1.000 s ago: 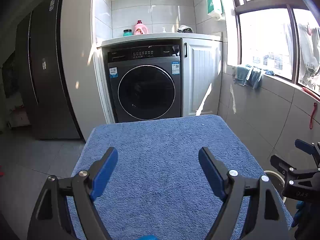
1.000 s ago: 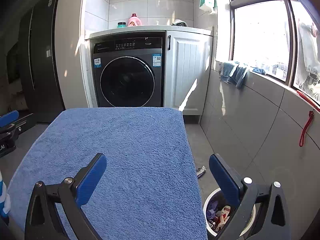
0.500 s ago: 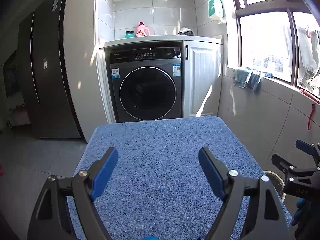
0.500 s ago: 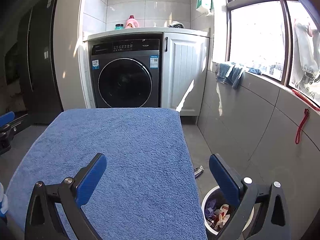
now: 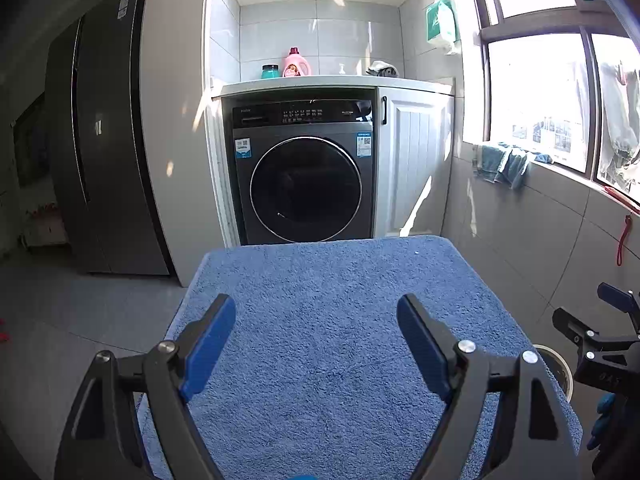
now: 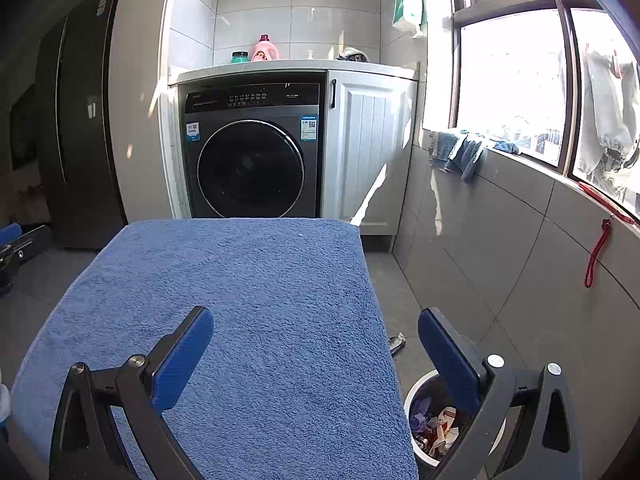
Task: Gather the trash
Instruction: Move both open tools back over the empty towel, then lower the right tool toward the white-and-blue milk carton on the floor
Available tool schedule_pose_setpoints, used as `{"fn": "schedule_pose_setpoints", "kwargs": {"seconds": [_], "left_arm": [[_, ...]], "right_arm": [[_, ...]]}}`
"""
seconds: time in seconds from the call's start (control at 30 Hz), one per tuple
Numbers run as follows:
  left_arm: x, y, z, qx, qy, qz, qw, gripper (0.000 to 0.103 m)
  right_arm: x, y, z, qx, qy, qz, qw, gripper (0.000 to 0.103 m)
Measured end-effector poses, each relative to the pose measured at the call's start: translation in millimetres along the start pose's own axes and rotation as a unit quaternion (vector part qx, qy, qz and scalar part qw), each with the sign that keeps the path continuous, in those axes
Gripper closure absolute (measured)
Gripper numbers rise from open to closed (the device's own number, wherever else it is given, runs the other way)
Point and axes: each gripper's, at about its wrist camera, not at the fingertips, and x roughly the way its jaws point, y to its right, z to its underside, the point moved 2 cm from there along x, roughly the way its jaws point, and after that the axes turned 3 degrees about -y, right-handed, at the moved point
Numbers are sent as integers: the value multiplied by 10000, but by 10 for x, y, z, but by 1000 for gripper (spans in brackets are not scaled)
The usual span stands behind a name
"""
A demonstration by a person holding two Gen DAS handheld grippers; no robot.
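Over a table covered by a blue towel (image 5: 328,312), my left gripper (image 5: 316,304) stands open with nothing between its blue pads. My right gripper (image 6: 316,316) is also open and holds nothing, above the same towel (image 6: 240,288) near its right edge. Its black frame shows at the right edge of the left wrist view (image 5: 600,344). A white-rimmed trash bin (image 6: 409,404) stands on the floor right of the table, with crumpled wrappers (image 6: 436,426) inside. A small wrapper (image 6: 397,342) lies on the floor tiles beyond the bin. I see no trash on the towel.
A dark washing machine (image 5: 306,188) stands beyond the table under a white counter with bottles (image 5: 296,64). Next to it is a white cabinet door (image 5: 412,164). A tiled wall and window sill with blue cloths (image 6: 464,152) run along the right. A dark fridge (image 5: 104,152) is at left.
The left gripper has drifted a little sideways, so the washing machine sits slightly further right in its view. The right gripper has hardly moved. Both stay open.
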Motion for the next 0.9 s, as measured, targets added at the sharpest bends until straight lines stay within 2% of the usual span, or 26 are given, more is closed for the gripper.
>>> {"fn": "schedule_pose_setpoints", "kwargs": {"seconds": [0.23, 0.37, 0.77, 0.9], "left_arm": [[77, 55, 10, 77, -83, 50, 9999, 21], [144, 170, -11, 118, -147, 150, 9997, 21], [552, 629, -43, 508, -439, 294, 9973, 21], [695, 772, -61, 612, -534, 308, 9962, 21]], "right_arm": [[19, 93, 17, 66, 54, 81, 9999, 0], [19, 281, 60, 218, 43, 193, 9996, 0], [199, 1354, 181, 797, -114, 1043, 9913, 0], [398, 1670, 209, 967, -266, 1085, 9890, 0]]}}
